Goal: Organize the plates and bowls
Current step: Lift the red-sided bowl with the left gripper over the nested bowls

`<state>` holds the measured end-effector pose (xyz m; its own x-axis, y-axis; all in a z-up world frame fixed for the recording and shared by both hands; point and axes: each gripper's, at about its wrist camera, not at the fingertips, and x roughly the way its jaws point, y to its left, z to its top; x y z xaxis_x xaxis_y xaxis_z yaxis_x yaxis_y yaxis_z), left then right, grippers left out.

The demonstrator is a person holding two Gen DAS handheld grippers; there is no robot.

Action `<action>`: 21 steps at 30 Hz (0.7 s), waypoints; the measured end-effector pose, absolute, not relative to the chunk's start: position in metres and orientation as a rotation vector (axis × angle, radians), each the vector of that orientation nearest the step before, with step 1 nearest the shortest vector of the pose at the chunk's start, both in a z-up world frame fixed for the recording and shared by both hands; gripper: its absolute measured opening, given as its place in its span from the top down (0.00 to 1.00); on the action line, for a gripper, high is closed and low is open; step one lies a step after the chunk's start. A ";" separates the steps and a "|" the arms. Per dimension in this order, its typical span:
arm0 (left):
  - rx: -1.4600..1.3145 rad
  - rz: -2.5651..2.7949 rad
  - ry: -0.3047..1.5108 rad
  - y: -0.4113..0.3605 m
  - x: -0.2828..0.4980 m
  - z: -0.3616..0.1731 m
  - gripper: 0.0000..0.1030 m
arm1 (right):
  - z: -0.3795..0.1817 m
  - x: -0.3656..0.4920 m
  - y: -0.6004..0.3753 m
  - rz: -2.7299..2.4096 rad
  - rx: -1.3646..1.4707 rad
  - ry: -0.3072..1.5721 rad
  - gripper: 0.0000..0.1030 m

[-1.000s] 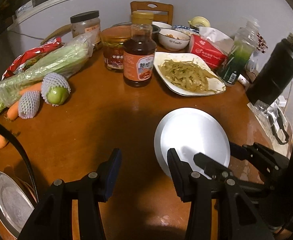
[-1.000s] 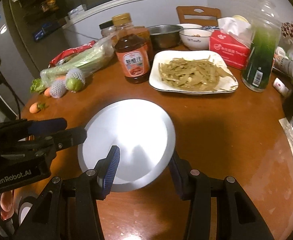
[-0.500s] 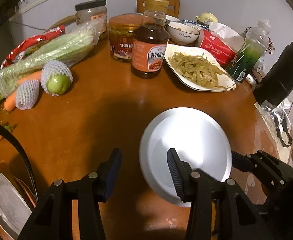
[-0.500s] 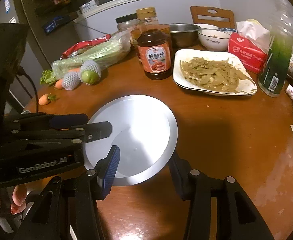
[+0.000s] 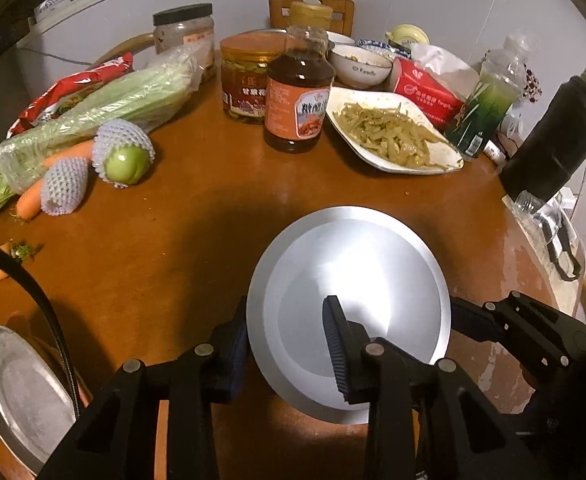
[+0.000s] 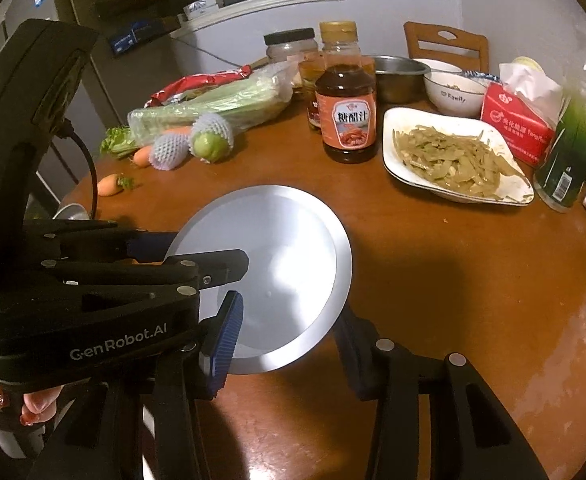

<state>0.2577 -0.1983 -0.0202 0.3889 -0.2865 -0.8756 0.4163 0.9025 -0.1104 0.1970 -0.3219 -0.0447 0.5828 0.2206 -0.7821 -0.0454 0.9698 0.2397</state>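
Setting: a round wooden table (image 5: 197, 216) crowded with food, jars and bottles, seen from two hand-held grippers.
Steel plate: an empty, round metal plate (image 5: 349, 304) sits at the near side of the table, between the two grippers.
Left gripper: the left gripper (image 5: 289, 344) has just closed its jaws on the plate's left rim, one finger under the edge and one on top; it grips the plate.
Right gripper: the right gripper (image 6: 289, 340) has its jaws partly open and just narrowing, straddling the plate's near right edge; I cannot tell whether its pads press the rim yet.
Task progress: early, by my judgement. Only this one plate is in hand and not yet placed.
Second plate: another empty metal plate (image 5: 17, 384) lies at the table's near left edge, a likely spot for stacking.
Still to sort: a white dish, a white bowl and a steel bowl remain at the far side.
White dish: the white dish (image 6: 397, 136) holds shredded, yellow-green cooked vegetables.
White bowl: the white bowl (image 6: 453, 96) stands behind the dish; it holds scraps of food, not clear which.
Steel bowl: the steel bowl (image 6: 399, 76) is beside it; contents hidden.
Sauce bottle: the sauce bottle (image 5: 299, 92) is about full of dark liquid.
Glass jar: the glass jar (image 5: 245, 76) holds pickled vegetables.
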 end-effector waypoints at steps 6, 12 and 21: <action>0.119 -0.443 1.048 -0.186 0.248 -0.003 0.66 | -0.028 0.191 -0.313 0.169 0.188 0.903 0.55; 0.118 -0.428 1.011 -0.174 0.235 0.012 0.66 | -0.013 0.183 -0.300 0.180 0.171 0.877 0.55; 0.095 -0.420 0.969 -0.156 0.214 0.030 0.66 | 0.007 0.168 -0.282 0.194 0.145 0.837 0.55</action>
